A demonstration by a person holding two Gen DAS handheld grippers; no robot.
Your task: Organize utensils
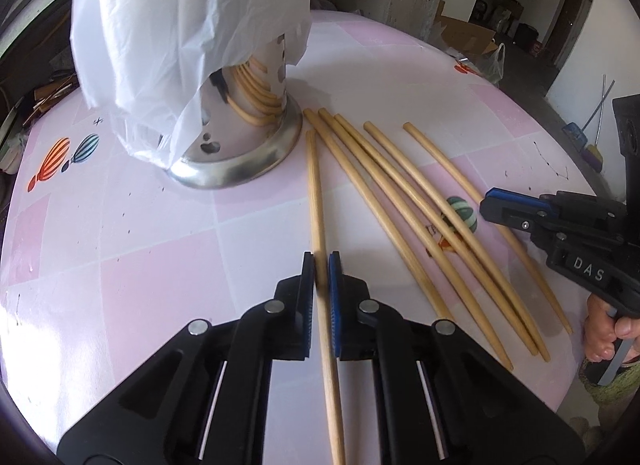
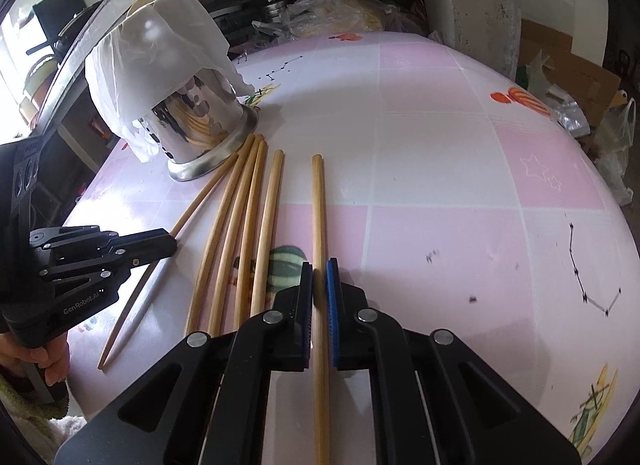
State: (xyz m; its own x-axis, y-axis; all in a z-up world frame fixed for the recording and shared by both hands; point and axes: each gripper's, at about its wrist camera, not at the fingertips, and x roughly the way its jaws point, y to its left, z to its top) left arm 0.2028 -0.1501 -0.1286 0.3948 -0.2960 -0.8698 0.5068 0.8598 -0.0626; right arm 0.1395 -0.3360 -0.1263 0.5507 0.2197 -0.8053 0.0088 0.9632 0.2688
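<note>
Several wooden chopsticks lie side by side on the pink table. My left gripper (image 1: 321, 261) is shut on the leftmost chopstick (image 1: 316, 185), which still lies along the table. My right gripper (image 2: 319, 269) is shut on the rightmost chopstick (image 2: 318, 205); it also shows in the left wrist view (image 1: 490, 201). The left gripper shows in the right wrist view (image 2: 170, 243). The other chopsticks (image 1: 400, 201) lie between the two. A steel perforated utensil holder (image 1: 248, 121) stands behind them, draped with a white plastic bag (image 1: 180, 25), and also appears in the right wrist view (image 2: 200, 125).
The table (image 1: 120, 265) has a pink checked cover with balloon prints (image 1: 60, 161). A cardboard box and plastic bags (image 2: 580, 97) sit beyond the far edge. Shelves with clutter (image 2: 320, 9) stand behind the holder.
</note>
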